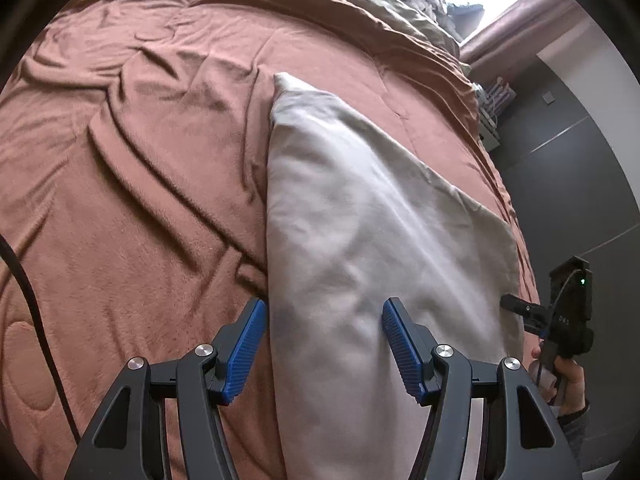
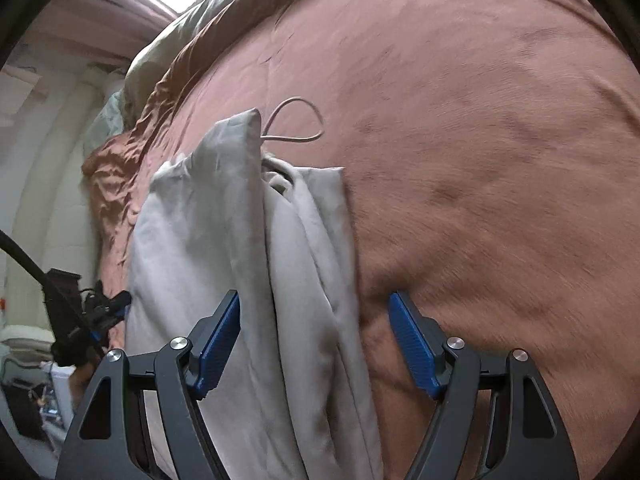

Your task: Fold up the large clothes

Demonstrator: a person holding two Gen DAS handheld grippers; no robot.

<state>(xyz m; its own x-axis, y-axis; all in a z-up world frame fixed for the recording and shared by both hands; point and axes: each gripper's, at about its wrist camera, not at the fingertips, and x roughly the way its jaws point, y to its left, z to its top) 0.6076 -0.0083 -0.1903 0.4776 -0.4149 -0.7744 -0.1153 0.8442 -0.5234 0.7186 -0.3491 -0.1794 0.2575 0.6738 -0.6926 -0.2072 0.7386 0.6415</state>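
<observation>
One pale grey garment [image 1: 360, 216] lies on a bed covered by one rust-brown plush blanket [image 1: 140, 168], folded lengthwise into a long narrow shape that runs from the near edge of the bed away toward the far side. In the right wrist view the same garment [image 2: 224, 248] shows at least two layers, an upper fold standing in a peak at its far end and a lower panel beside it, and one thin drawstring [image 2: 298, 120] loops out from that end onto the blanket [image 2: 480, 160]. Two grippers are present, one per hand. The left gripper [image 1: 323, 344] hovers low over the near part of the garment with its two blue pads [image 1: 244, 348] spread apart; grey cloth fills the gap between them, yet neither pad presses on it. The right gripper [image 2: 316, 340] likewise stands with its two blue pads [image 2: 218, 344] spread wide, its left one over the garment's near folds and the other over bare blanket, pinching nothing. Each camera catches the opposite tool at its frame edge, beside the garment, with one hand [image 1: 568, 380] on the handle seen from the left wrist. One olive-grey cover [image 1: 360, 4] lies bunched along the far end of the bed, and a heap of mixed clothes beyond it is too small to count.
</observation>
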